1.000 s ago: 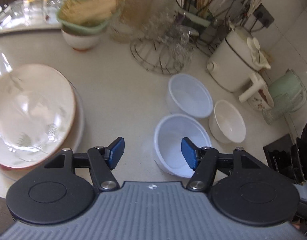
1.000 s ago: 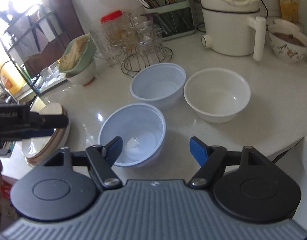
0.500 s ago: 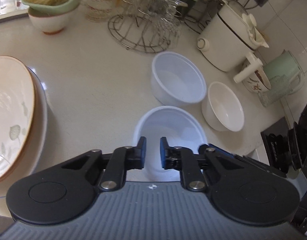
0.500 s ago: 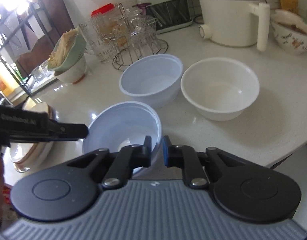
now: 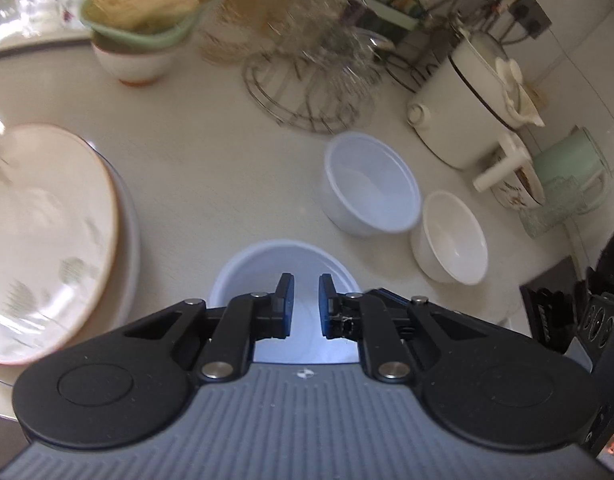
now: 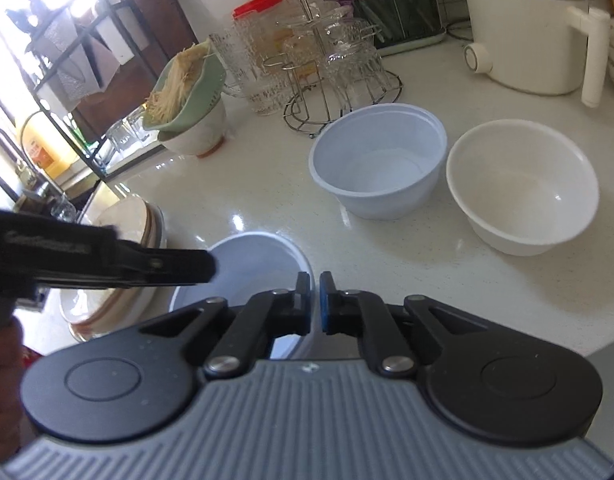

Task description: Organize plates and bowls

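My left tongs (image 5: 305,280) hang over the pale blue-white plastic bowl (image 5: 267,256) nearest me. The jaws stand only a narrow gap apart, and the bowl's inside shows through it. From the other camera their tip sits right at that bowl's left rim, but I cannot tell whether the pads actually pinch it (the near rim is hidden under my own fingers).

My right tongs (image 6: 315,278) are at the same bowl's right edge. The jaws are closing to a thin slit, with the rim running in between them, so they have hold of it.

The bowl sits on the speckled white counter (image 6: 387,248) near its front edge, just beside the stack of cream plates with a brown rim (image 5: 47,220). Farther back stand a second pale blue-white plastic bowl (image 6: 379,160) and a plain white bowl (image 6: 523,184), side by side and almost touching, well apart from mine. Behind them are a wire rack of glasses (image 6: 339,68) and a cream cooker (image 6: 523,28).
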